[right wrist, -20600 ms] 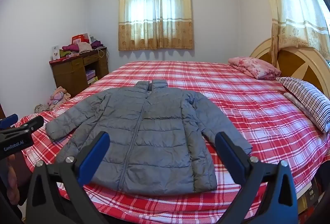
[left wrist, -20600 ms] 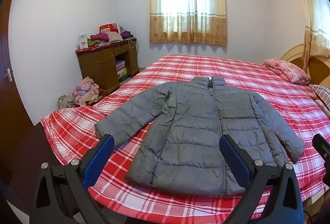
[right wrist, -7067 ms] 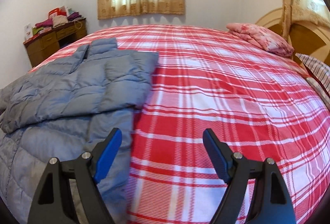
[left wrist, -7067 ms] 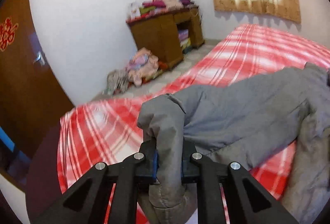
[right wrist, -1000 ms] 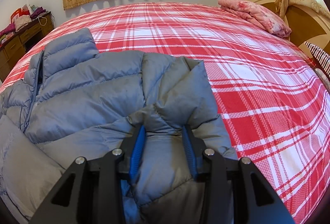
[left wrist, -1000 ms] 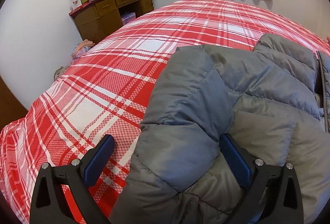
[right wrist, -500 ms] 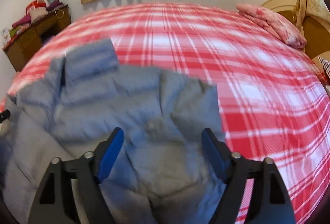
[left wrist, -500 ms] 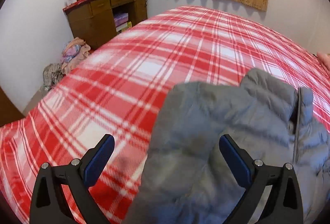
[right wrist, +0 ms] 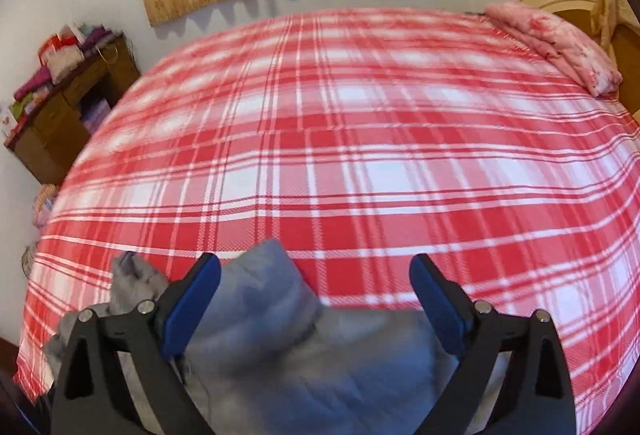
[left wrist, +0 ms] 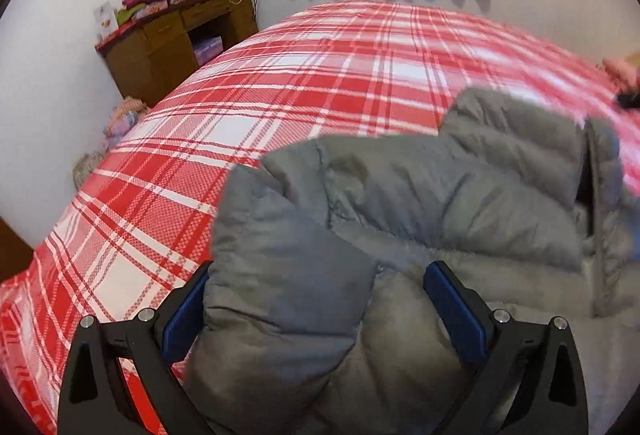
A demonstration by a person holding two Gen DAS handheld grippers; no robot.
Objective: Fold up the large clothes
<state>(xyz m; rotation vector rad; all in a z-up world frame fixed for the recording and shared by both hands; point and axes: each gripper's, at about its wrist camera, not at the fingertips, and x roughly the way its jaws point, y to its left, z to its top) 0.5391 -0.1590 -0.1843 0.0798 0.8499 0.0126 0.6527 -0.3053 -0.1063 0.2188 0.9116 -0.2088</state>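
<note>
bare plaid bedspread (right wrist: 360,155) beyond the jacket (left wrist: 400,215); pink pillow (right wrist: 560,43) blocks its far-right corner.

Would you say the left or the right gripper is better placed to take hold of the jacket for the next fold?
Left, probably. The left gripper is open astride the jacket sleeve fold; the right gripper points mostly at bare bedspread.

Jacket (left wrist: 420,219) on bed (left wrist: 320,75) near edge — desk (left wrist: 168,39) left, pillow (right wrist: 560,43) far right.
</note>
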